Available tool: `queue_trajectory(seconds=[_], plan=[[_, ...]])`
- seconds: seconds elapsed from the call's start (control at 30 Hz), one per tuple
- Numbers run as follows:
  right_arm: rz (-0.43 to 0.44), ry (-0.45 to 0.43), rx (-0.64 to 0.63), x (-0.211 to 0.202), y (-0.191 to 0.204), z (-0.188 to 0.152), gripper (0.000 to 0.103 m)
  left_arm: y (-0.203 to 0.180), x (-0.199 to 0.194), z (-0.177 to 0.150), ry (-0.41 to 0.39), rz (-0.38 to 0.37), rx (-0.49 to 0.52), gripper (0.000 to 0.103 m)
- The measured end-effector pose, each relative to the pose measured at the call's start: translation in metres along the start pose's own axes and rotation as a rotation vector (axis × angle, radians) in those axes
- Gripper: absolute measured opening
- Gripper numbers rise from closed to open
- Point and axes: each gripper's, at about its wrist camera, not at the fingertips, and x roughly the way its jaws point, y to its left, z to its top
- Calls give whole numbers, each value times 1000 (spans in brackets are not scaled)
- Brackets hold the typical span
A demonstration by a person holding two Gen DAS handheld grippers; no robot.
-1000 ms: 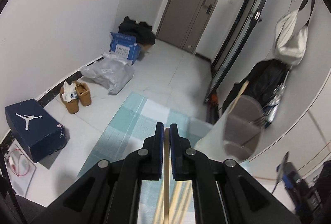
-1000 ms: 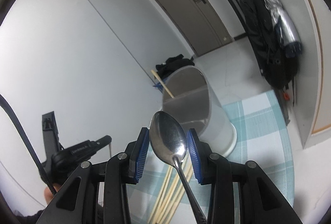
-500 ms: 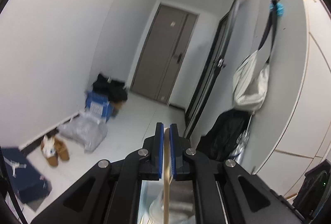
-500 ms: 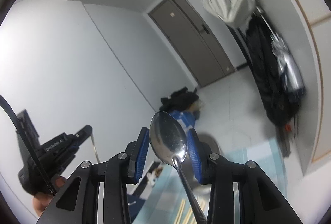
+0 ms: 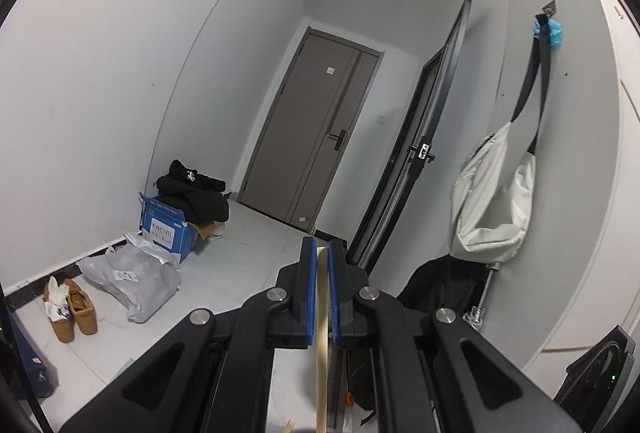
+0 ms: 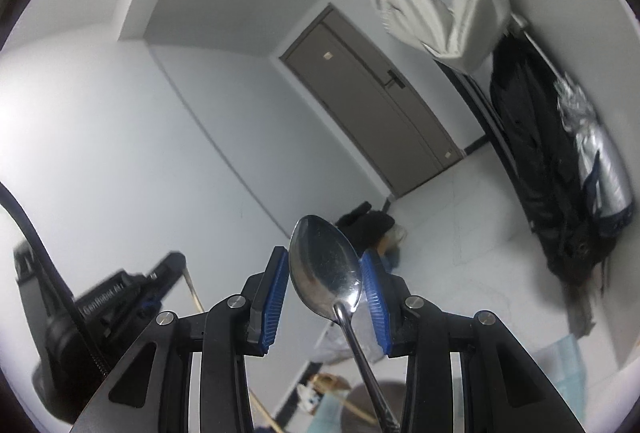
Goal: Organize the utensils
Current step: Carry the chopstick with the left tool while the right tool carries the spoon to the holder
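Left wrist: one chopstick (clamped); right, one spoon.

Silver spoon, pale wooden chopstick, blue pads, seemingly teal-checked cloth.

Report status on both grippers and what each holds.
Left gripper shut on a wooden chopstick. Right gripper shut on a metal spoon, bowl up. Both raised toward the door; nothing in the way.
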Motion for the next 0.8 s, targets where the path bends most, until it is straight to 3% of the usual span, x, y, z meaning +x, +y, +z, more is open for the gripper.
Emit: queue_trajectory(seconds=[0.27, 0.4, 0.8], plan=[[19, -62, 130, 25, -34, -7, 36, -11, 9, -18, -73, 4, 104, 2], [28, -70, 167, 31, -44, -14, 36, -11, 14, -27, -60, -25, 140, 2], [-13, -129, 73, 34, -38, -41, 36, 1, 21, -36, -27, -68, 162, 2]])
